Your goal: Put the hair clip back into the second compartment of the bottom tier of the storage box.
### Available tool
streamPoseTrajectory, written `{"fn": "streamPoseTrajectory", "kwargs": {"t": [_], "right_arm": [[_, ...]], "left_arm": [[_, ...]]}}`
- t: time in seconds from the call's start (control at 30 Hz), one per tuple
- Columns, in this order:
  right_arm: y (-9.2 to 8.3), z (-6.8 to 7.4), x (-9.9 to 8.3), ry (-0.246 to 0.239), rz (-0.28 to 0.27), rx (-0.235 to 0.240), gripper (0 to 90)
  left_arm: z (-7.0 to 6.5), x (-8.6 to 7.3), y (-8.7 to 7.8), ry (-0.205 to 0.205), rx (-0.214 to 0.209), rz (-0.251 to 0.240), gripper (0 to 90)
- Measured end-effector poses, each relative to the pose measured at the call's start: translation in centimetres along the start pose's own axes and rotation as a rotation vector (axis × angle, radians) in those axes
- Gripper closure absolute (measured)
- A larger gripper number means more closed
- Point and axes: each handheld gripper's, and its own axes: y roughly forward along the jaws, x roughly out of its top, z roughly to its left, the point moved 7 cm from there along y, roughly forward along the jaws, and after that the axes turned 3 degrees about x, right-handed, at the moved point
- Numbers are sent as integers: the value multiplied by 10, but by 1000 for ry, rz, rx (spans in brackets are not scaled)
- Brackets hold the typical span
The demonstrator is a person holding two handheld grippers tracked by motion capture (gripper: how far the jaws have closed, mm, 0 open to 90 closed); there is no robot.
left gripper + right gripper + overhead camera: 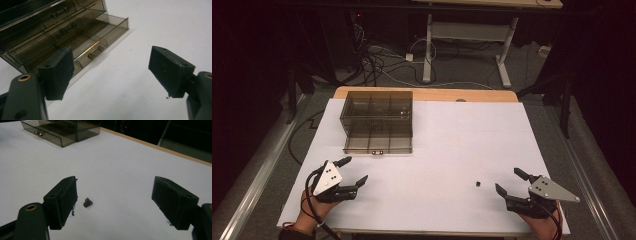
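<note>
At the white table (437, 150), I hold two grippers, one in each hand, both with jaws spread wide and nothing between them. My left gripper (354, 172) sits at the near left of the sheet, just in front of the one smoked-plastic drawer box (377, 115), and in the left gripper view (111, 67) its two black pads frame bare white surface with the box's front close behind the left-hand pad. That box shows three drawer fronts stacked one above another, each with one small metal handle; the lowest drawer (100, 40) stands pulled out toward me, its divided compartments showing through the tinted walls. My right gripper (509, 181) rests at the near right, well apart from the box. One small dark metal piece (479, 184) lies alone on the sheet just beside its jaw tips; in the right gripper view (115, 202) the same piece (88, 202) sits on the table near the left-hand pad, touching neither pad. The box (62, 131) appears far off at the upper left there
</note>
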Motion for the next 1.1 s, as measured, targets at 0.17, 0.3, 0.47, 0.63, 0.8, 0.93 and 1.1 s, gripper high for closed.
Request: {"fn": "streamPoseTrajectory", "kwargs": {"t": [0.17,0.3,0.47,0.63,0.8,0.93,1.1], "right_arm": [[2,-3,-2,-4,17,-1,212],[3,-5,-3,6,33,-9,213],[8,-8,-5,15,88,-19,245],[16,-10,-10,30,146,-5,285],[28,-9,-12,27,205,36,311],[41,-1,-13,15,256,80,344],[56,10,-17,-1,330,130,421]], "left_arm": [[-3,-3,1,-4,-19,23,193],[-4,-3,2,7,-25,34,193],[-5,-8,2,6,-39,54,196],[-7,-9,1,8,-44,61,196],[-7,-12,0,2,-43,68,196],[-6,-14,-4,4,-31,68,196],[-7,-16,-6,-6,-33,77,196]]}}
